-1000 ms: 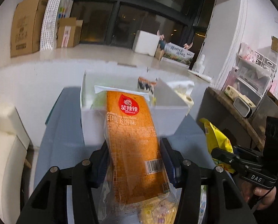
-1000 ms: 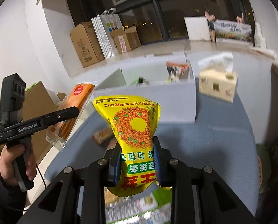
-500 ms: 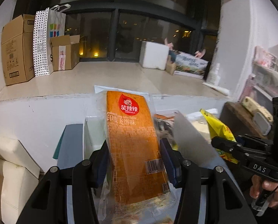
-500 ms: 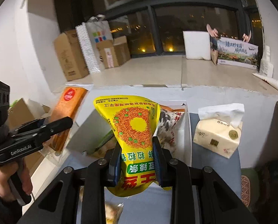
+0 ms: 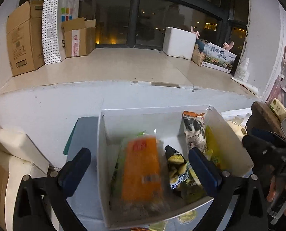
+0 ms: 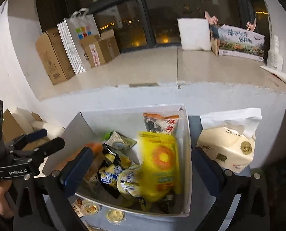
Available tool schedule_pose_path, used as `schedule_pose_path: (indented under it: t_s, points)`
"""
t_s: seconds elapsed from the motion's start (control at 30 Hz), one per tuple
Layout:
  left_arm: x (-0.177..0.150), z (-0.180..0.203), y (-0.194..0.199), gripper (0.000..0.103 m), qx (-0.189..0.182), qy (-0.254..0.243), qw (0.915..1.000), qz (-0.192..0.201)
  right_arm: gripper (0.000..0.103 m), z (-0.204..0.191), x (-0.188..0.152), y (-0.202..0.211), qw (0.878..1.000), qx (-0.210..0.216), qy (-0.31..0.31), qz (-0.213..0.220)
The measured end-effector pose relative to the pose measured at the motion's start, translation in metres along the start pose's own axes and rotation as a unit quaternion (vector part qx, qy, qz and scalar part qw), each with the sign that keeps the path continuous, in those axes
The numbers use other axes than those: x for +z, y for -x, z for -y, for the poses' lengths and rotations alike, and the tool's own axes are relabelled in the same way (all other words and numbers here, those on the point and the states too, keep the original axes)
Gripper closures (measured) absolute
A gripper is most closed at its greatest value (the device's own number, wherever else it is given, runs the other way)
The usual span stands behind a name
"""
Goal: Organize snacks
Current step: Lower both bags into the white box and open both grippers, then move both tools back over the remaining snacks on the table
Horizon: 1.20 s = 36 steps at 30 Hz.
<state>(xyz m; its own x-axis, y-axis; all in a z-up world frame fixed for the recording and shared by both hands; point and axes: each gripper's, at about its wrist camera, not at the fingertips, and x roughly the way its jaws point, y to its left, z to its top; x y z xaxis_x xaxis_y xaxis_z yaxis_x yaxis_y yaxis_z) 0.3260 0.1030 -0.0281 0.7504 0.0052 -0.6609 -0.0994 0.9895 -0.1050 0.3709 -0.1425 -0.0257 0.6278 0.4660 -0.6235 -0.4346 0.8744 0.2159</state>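
A white box of snacks lies below both grippers. My left gripper hangs over it, jaws opening wide; the blurred orange packet is below them inside the box, free of the pads. My right gripper is also opening wide, and the blurred yellow noodle bag lies in the box's right side, untouched by the pads. A black-and-yellow packet and a black-and-white bag also sit in the box.
A cream tissue pack stands right of the box on the grey table. Small round cups lie at the box's near side. Cardboard boxes and a white foam box rest on the window ledge. A white cushion is at left.
Both grippers have moved forward over the white box and opened. The orange packet and the yellow bag have left the jaws and dropped into the box.
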Motion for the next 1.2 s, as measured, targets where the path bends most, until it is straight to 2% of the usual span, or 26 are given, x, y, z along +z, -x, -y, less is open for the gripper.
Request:
schedule_pose_path:
  t_s: [0.2,0.4,0.53,0.7,0.77,0.87,0.97,1.2]
  points:
    - [-0.009,0.001,0.029,0.0,0.007,-0.012,0.9998,0.014,0.0,0.006,-0.009,0.02,0.999,0.03,-0.037,0.01]
    - [-0.035,0.005,0.083,0.0,-0.012,-0.025,0.9989,0.038,0.0,-0.005,-0.034,0.078,0.996,0.073,-0.033,0.042]
    - [-0.076,0.012,0.126,0.0,-0.042,-0.047,0.9967,0.05,0.0,-0.013,-0.066,0.131,0.992,0.097,-0.022,0.078]
    - [-0.134,0.004,0.169,0.0,-0.042,-0.027,0.9964,0.068,0.0,-0.018,-0.118,0.166,0.988,0.137,-0.029,0.07]
    - [-0.153,0.0,0.178,0.0,-0.042,-0.019,0.9967,0.067,0.0,-0.019,-0.14,0.171,0.987,0.146,-0.039,0.064]
    - [-0.178,-0.006,0.187,0.0,-0.036,-0.006,0.9973,0.064,0.0,-0.023,-0.173,0.171,0.991,0.121,-0.031,0.056]
    - [-0.195,-0.007,0.192,0.0,-0.03,-0.007,0.9978,0.059,0.0,-0.025,-0.193,0.157,0.994,0.106,-0.03,0.029]
    - [-0.209,-0.001,0.19,0.0,-0.022,-0.012,0.9984,0.05,0.0,-0.047,-0.195,0.123,0.996,0.093,0.013,-0.002]
